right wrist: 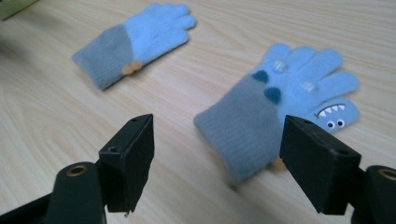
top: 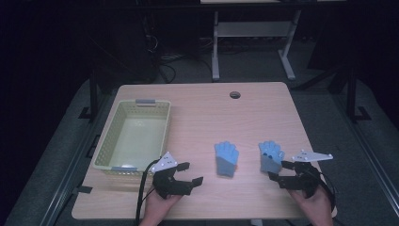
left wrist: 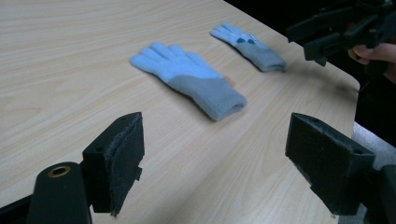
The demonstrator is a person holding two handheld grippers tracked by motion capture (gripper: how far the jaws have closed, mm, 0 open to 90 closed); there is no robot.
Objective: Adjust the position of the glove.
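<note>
**Two gloves, each lying cuff-first toward its own tool**

On the pale wood-grain table (top: 202,113) lie two small knitted gloves, each light blue at the fingers and grey at the ribbed cuff. The plain glove (top: 226,158) sits near the middle of the table's near half; the glove with the sewn-on monster face (top: 271,157) lies to its right, well apart from it. Both run lengthwise away from the person, cuffs toward the near edge and fingers pointing off toward the far side.

The right tool (top: 281,170) has its jaws spread wide with nothing between them, and it is just short of the monster-face glove's grey cuff (right wrist: 243,128). In the right gripper view that cuff sits between the two black jaws but beyond them, with the glove's long axis slanting up and to the right. A short push forward along that axis looks like all this side needs.

The left tool (top: 190,172) is likewise wide open and empty. The plain glove (left wrist: 189,79) lies ahead of it and off to its right, farther away than the other glove is from the right tool, its cuff end angled toward the tool's right jaw.

The pale yellow perforated plastic basket (top: 109,136) stands empty at the table's left, just beyond the left tool, so the left hand is much the nearer one to it.
</note>
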